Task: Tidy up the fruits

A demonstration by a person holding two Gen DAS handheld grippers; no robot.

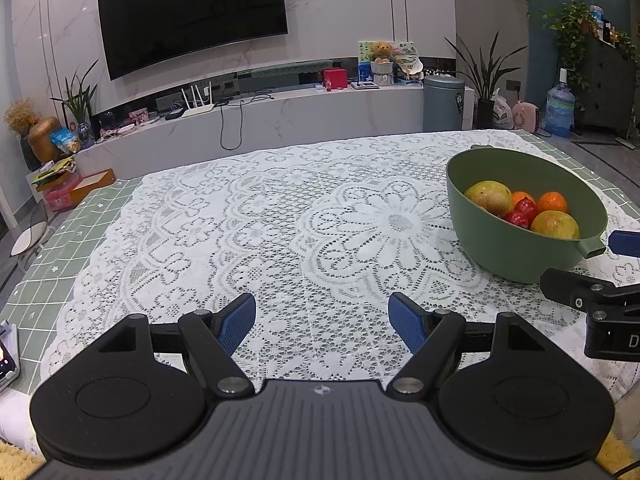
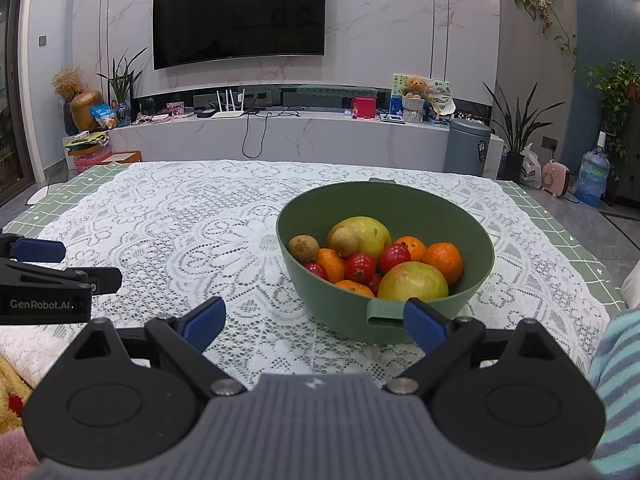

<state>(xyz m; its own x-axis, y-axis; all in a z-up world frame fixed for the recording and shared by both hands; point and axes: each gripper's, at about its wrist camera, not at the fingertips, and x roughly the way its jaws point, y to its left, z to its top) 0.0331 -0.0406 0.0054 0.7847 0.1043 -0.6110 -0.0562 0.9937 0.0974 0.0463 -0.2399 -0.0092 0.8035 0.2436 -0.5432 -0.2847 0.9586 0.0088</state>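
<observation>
One line of writing reads clearly: "GenRobot.AI" in pale letters on the black side of your left gripper (image 2: 48,272), seen at the left edge of the right wrist view. On your right gripper (image 1: 592,276), at the right edge of the left wrist view, only a "D" shows before the frame cuts it off.

Your green bowl (image 2: 472,224) stands on the white lace cloth (image 2: 180,216) that covers the tabletop, right of centre and just ahead of your right gripper; its small flat handle (image 2: 384,314) points back toward you, near the blue pad of the right finger. Inside it the fruit lies heaped: two large yellow-green mangoes (image 2: 412,282) with a reddish blush, several oranges (image 2: 446,260), small glossy red fruits (image 2: 360,266), and two brown kiwis (image 2: 304,247) against the left wall.

The jaws of both your grippers stand wide apart and hold nothing. The left ones hang over bare lace, well left of the bowl.

A dark television (image 2: 240,12) hangs on the marble wall beyond.
</observation>
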